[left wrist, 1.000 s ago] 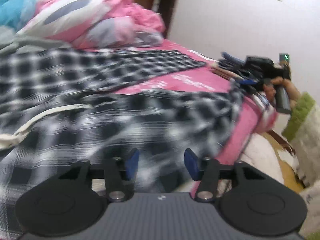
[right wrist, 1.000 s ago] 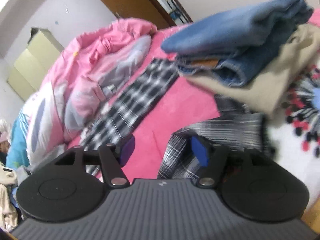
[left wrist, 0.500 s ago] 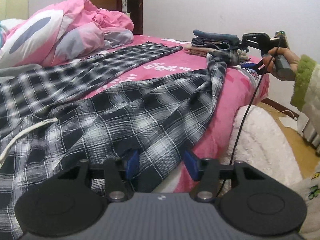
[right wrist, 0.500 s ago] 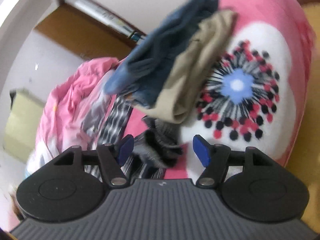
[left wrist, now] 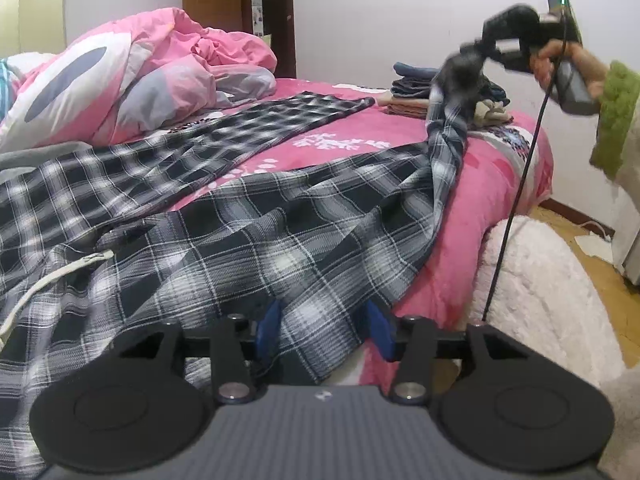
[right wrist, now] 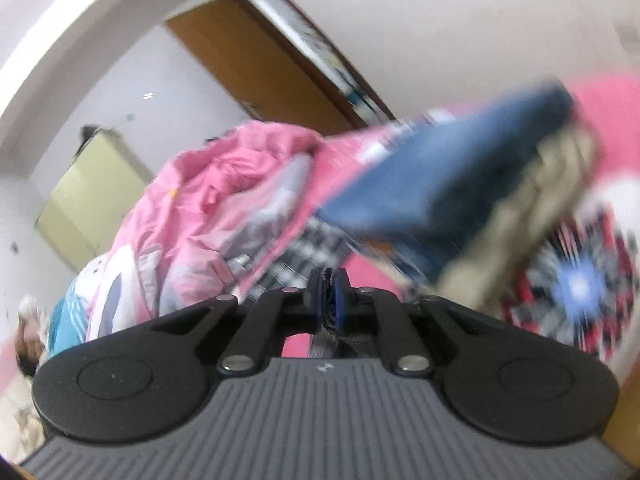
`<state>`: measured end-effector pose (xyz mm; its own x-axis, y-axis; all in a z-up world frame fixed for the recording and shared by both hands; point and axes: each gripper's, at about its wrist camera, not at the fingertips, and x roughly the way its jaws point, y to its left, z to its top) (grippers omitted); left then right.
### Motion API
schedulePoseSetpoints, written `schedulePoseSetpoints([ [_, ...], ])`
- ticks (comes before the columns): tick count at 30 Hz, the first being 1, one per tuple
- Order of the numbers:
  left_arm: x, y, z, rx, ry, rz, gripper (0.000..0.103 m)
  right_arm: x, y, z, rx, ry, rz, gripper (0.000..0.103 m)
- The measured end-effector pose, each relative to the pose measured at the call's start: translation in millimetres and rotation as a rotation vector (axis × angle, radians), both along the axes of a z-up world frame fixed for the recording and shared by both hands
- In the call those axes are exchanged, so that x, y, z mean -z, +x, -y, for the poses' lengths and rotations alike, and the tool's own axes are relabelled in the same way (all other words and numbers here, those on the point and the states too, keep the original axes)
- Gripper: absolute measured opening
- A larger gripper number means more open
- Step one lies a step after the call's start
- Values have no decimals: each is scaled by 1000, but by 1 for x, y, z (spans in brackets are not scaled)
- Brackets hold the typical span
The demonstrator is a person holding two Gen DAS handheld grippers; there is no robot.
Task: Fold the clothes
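Note:
Black-and-white plaid trousers (left wrist: 248, 216) lie spread across the pink bed (left wrist: 492, 168). My left gripper (left wrist: 325, 326) is open, its blue pads either side of the plaid hem at the bed's near edge. My right gripper (right wrist: 329, 300) is shut on the far plaid cuff (right wrist: 329, 312); in the left wrist view it (left wrist: 464, 60) holds that leg end lifted above the bed, with cloth hanging down from it.
A folded stack of jeans and beige clothes (left wrist: 416, 88) sits at the far end of the bed, close in the right wrist view (right wrist: 452, 208). A pink duvet (left wrist: 152, 76) is heaped at the left. A white fluffy cushion (left wrist: 536, 292) lies beside the bed.
My right gripper has closed on the plaid cuff and lifted it off the bed. My left gripper has moved closer to the near hem and stays open.

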<state>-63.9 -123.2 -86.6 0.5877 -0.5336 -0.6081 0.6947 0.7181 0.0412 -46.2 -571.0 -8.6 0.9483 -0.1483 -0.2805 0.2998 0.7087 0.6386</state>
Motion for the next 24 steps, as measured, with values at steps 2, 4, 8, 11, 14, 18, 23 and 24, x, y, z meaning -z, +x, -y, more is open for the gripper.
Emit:
schedulePoseSetpoints([
  [2,0,1,1,-7,-17,-9,56,-22,8,1,-18,-33,28,4],
  [4,0,1,4,-5,-21,-12,59,-42,16,4,-32,-54,61,4],
  [8,-1,2,9,1,-28,-12,65,-77,24,4,-59,-81,134,3],
  [11,0,-1,15,19,-19,14,63,-93,32,0,-68,-112,155,3],
  [14,3,-4,23,12,23,54,35,-97,32,-5,-77,-113,177,3],
  [18,-2,5,19,-14,-15,32,5,-100,8,0,-38,-115,217,3],
  [23,-22,23,-6,-83,-193,-78,4,-104,-30,25,79,-120,249,0],
  [24,-25,29,-13,-97,-239,-113,3,-104,-33,30,92,-116,249,0],
])
